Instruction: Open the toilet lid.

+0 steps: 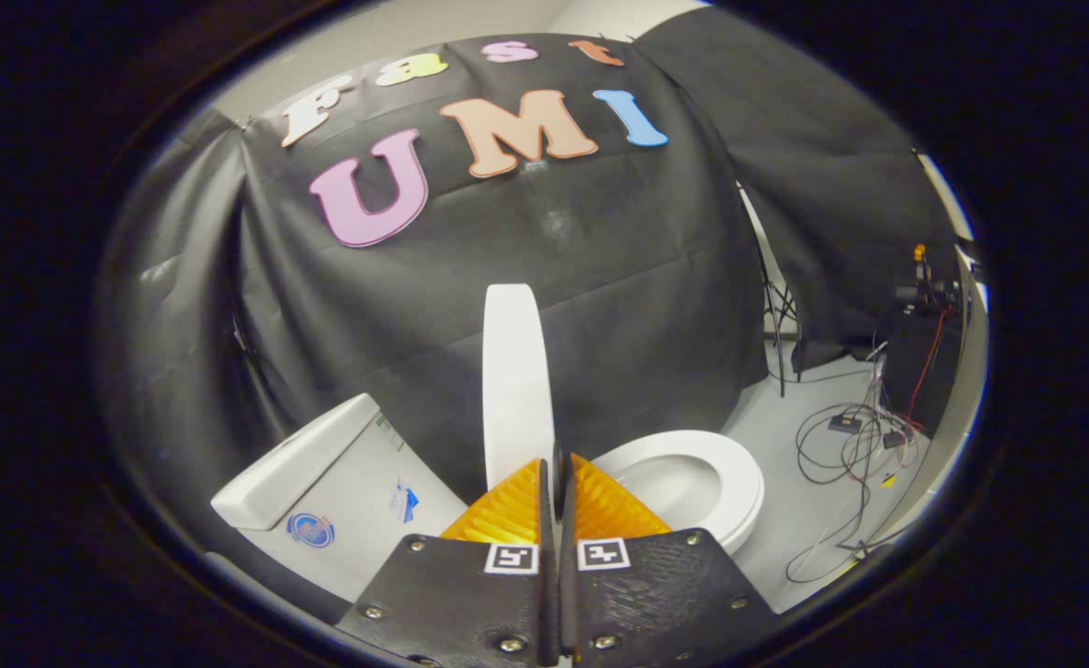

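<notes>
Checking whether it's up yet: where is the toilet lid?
The toilet lid stands raised on edge between the tank and seat, pinched by the gripper.

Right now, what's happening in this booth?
A person's handheld gripper is raising the toilet lid. Its fingers are closed together at the lid's lower edge, apparently pinching it. The lid stands nearly upright, between the tank and the seat, which is now uncovered. Loose cables lie on the floor beyond the seat.

Black cloth wall (600,278) — pale floor (804,501) (tangled cables (855,445)).
</notes>
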{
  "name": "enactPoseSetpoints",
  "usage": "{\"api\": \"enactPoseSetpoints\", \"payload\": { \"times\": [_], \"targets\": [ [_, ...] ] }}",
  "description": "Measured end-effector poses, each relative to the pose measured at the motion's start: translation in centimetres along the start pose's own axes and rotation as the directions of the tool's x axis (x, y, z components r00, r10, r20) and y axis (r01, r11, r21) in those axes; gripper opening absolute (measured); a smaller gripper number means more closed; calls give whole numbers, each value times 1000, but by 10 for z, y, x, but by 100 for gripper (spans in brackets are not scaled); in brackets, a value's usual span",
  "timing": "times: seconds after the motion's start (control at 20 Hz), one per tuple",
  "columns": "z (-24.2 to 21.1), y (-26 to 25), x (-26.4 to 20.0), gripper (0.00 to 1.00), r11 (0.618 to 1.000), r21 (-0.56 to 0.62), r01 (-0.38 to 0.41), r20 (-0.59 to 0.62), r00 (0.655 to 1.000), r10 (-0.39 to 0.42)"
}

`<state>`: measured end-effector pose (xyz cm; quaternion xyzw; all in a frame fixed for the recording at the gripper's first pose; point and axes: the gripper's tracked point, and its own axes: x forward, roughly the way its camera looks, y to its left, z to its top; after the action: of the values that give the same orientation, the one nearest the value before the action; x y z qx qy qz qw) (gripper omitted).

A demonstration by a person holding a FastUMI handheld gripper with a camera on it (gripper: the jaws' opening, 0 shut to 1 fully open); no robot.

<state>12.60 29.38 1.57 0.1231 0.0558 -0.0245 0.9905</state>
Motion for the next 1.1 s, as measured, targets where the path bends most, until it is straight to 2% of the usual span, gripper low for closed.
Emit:
{"api": "enactPoseSetpoints", "payload": {
  "times": [0.8, 1.1],
  "targets": [
    [-13, 52, -4, 1, 992, -119, -51, -17, 999, 49],
    [-13, 66, -8, 1, 976, -208, -58, -19, 998, 55]
  ]
}}
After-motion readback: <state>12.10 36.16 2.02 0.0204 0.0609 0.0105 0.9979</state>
